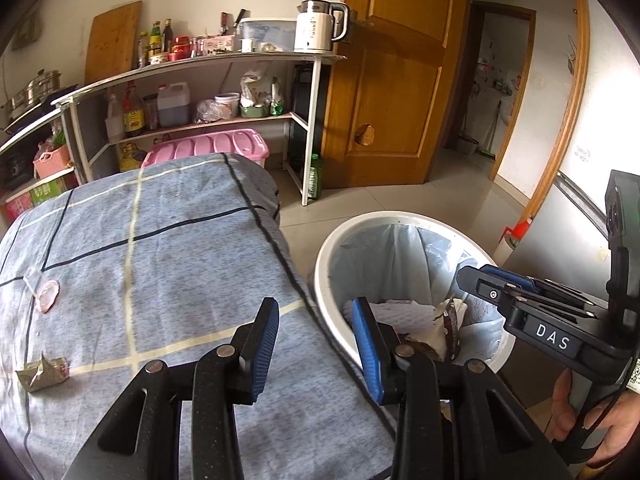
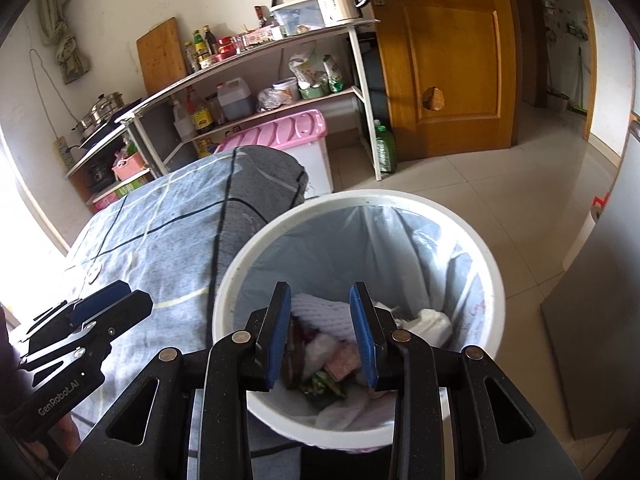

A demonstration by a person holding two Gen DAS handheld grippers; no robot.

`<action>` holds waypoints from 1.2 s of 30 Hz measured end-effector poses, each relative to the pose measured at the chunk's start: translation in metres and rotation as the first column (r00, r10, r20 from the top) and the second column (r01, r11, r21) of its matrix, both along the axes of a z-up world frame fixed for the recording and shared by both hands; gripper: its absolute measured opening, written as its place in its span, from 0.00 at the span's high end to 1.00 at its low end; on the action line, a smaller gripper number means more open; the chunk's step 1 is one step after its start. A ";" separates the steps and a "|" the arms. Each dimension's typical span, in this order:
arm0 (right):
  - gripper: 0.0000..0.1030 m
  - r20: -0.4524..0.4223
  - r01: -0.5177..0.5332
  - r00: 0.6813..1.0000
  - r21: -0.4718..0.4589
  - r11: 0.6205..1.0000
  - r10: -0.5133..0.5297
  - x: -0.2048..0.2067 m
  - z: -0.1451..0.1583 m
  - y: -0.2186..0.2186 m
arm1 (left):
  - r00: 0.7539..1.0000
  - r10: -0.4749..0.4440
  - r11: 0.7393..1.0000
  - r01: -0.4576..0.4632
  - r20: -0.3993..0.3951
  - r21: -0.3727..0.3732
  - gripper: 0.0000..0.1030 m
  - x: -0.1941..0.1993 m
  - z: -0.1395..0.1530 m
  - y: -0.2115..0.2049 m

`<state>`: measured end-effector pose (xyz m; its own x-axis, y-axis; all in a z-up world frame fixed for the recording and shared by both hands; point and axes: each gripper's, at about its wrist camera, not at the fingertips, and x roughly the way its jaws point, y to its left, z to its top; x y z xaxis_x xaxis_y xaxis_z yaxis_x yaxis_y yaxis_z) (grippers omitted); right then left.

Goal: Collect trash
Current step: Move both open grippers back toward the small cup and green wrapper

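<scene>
The right tool hangs over the lined white bin, its blue pads spread apart and empty — wrappers and paper lie directly below it inside. The left tool, likewise spread and empty, straddles the edge of the cloth-covered surface beside the bin. Two scraps lie on the cloth, well to its left: a crumpled wrapper and a pink lid.

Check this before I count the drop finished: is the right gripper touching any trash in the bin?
Apart. The right wrist view shows the right gripper open and empty above the trash.
</scene>
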<state>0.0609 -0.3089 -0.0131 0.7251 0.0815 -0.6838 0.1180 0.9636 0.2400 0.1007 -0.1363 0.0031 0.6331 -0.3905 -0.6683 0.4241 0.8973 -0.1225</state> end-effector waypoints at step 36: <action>0.53 -0.006 -0.318 0.948 0.013 0.948 0.318 0.048 -0.003 0.166 | 0.940 0.340 0.932 -0.336 -0.010 0.136 0.47 0.008 -0.031 0.229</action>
